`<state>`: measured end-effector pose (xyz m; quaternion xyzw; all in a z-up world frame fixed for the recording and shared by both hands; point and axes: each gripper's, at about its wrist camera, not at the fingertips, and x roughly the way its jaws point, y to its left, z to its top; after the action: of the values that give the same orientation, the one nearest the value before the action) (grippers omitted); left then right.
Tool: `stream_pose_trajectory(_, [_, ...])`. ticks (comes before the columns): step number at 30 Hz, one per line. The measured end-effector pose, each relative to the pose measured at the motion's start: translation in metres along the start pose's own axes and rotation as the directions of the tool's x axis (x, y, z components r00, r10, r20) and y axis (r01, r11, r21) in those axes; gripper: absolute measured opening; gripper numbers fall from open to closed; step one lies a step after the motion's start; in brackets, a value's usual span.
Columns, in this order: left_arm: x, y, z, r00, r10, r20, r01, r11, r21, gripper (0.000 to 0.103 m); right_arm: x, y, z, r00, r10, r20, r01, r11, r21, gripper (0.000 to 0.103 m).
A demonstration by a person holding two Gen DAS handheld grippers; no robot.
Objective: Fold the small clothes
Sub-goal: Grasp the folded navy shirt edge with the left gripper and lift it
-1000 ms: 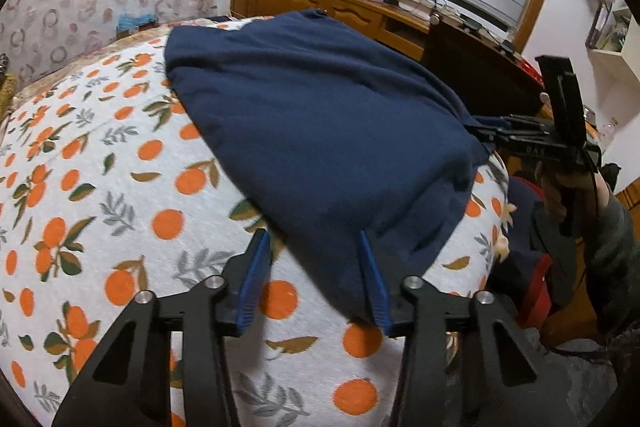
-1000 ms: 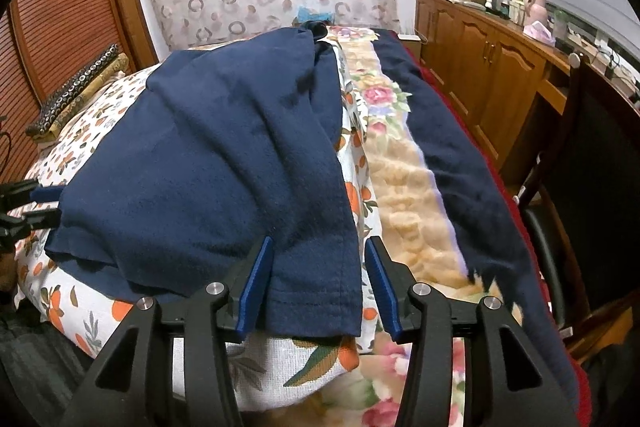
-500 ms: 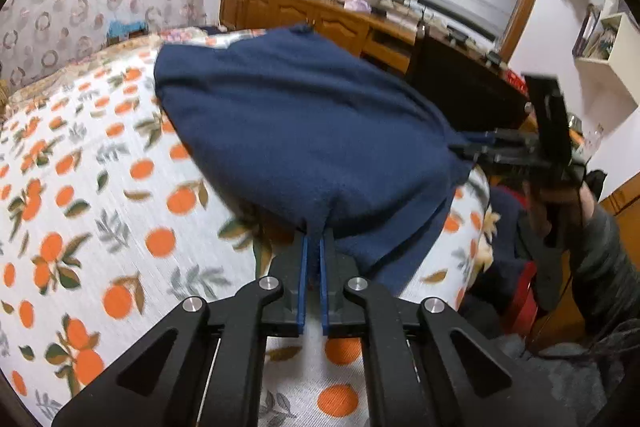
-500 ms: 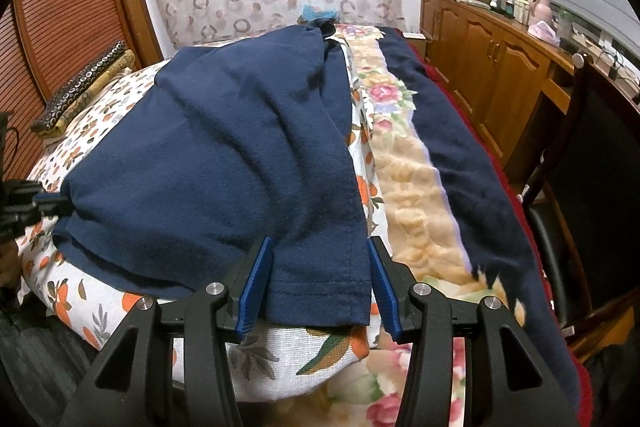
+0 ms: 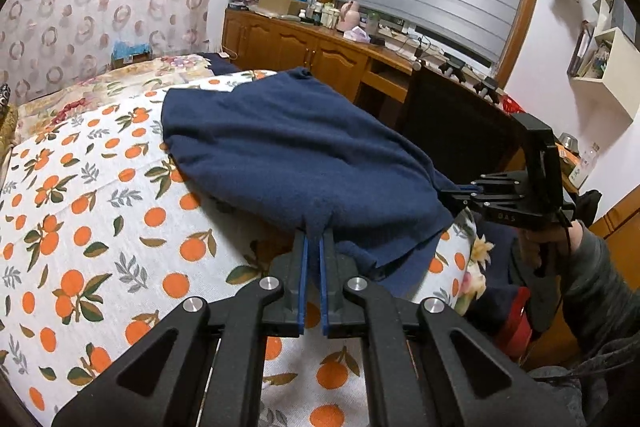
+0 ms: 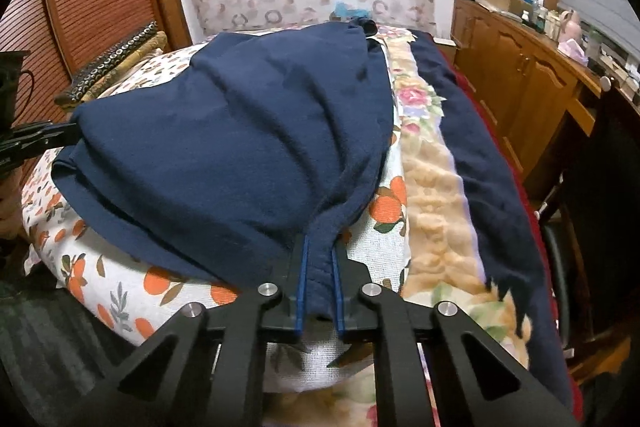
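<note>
A navy blue garment (image 5: 280, 147) lies spread on the bed with the orange-print sheet (image 5: 80, 207). My left gripper (image 5: 314, 239) is shut on the garment's near hem and lifts it a little off the sheet. My right gripper (image 6: 318, 247) is shut on the other hem corner of the garment (image 6: 248, 147). Each gripper shows in the other view: the right one (image 5: 460, 193) at the garment's right corner, the left one (image 6: 66, 133) at the left edge.
A floral blanket with a navy border (image 6: 480, 167) lies along the bed's right side. A wooden cabinet (image 5: 320, 55) with clutter and a dark chair (image 5: 452, 131) stand beside the bed. Rolled fabric (image 6: 116, 67) lies near the headboard.
Both grippers closed on the garment's hem, the left first and the right after. The hem is now raised slightly off the sheet.
</note>
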<state>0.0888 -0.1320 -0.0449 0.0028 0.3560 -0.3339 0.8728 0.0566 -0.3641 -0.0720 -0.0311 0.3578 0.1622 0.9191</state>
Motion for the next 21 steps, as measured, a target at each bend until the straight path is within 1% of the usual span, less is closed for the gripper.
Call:
stream_pose_trajectory(6, [-0.005, 0.008, 0.015, 0.999, 0.008, 0.043, -0.008, 1.0, -0.017, 0.005, -0.023, -0.005, 0.01, 0.994, 0.005, 0.113, -0.007, 1.0, 0.022, 0.008])
stream_pose_trajectory(11, [-0.003, 0.021, 0.038, 0.997, 0.027, 0.071, -0.026, 1.0, -0.014, 0.005, -0.037, -0.004, 0.038, 0.98, 0.003, 0.197, 0.0, 1.0, -0.015, 0.008])
stream_pose_trajectory(18, [0.009, 0.054, 0.074, 0.993, 0.057, 0.1, -0.054, 0.998, -0.038, 0.005, -0.031, 0.0, 0.088, 0.96, 0.016, 0.281, 0.005, 0.997, -0.074, 0.008])
stream_pose_trajectory(21, [0.018, 0.066, 0.084, 0.993, 0.066, 0.098, -0.061, 0.996, -0.058, 0.005, -0.02, -0.001, 0.099, 0.954, 0.023, 0.3, 0.002, 0.997, -0.081, 0.008])
